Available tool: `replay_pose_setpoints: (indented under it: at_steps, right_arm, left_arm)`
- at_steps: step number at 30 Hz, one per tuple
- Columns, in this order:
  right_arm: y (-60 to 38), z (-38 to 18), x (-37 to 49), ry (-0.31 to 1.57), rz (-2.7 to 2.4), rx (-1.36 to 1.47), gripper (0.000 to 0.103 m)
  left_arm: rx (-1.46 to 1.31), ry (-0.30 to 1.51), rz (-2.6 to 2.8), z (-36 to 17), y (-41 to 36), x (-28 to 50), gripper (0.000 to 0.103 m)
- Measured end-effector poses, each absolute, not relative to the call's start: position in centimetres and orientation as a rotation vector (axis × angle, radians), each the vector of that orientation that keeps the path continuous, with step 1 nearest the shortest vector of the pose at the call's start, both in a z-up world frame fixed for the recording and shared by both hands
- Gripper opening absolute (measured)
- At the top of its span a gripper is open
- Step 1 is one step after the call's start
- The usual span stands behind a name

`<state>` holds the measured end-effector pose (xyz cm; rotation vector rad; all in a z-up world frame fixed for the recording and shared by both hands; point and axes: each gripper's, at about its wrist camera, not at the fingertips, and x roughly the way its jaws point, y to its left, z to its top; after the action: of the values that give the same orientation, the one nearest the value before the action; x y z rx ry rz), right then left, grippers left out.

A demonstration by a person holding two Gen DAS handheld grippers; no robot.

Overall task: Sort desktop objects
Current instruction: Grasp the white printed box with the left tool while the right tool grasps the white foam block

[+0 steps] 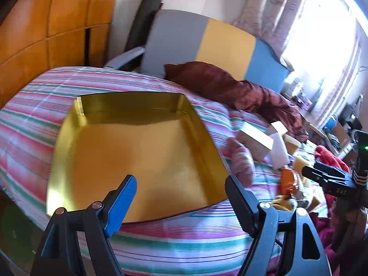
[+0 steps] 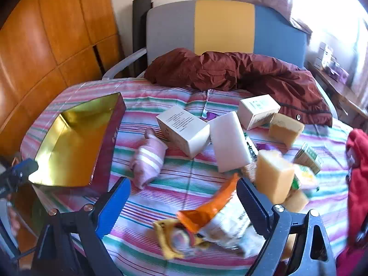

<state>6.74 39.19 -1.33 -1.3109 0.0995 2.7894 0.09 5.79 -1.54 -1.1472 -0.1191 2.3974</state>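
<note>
Right wrist view puts the jumble of things to sort on the striped bedspread (image 2: 179,184): an orange packet (image 2: 211,204) lies between your right gripper's (image 2: 184,207) spread fingers, which grip nothing, with yellow blocks (image 2: 273,174), white boxes (image 2: 184,131) and a rolled pink cloth (image 2: 149,158) beyond. To the left sits the gold-lined box (image 2: 69,147), open and holding nothing. Your left gripper (image 1: 181,197) hovers over that box's (image 1: 138,161) near edge, fingers released. A maroon jacket (image 2: 241,71) lies bunched against the headboard (image 2: 225,23).
</note>
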Motion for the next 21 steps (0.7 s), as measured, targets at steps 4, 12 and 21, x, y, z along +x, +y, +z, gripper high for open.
replay_pose_setpoints:
  at_steps: [4, 12, 21]
  right_arm:
    - [40.2, -1.0, 6.3, 0.037, 2.813, -1.299, 0.103]
    - [43.0, -1.9, 2.9, -0.096, 2.752, -1.326, 0.100]
    - [42.4, -5.3, -0.6, -0.410, 2.689, -1.385, 0.087]
  left_arm:
    - [-1.143, -0.095, 2.298, -0.9, 8.7, -0.2, 0.080]
    - [-1.129, 0.010, 2.141, 0.1, 14.5, -1.0, 0.080]
    - [-1.300, -0.201, 1.944, -1.1, 18.8, -5.5, 0.080]
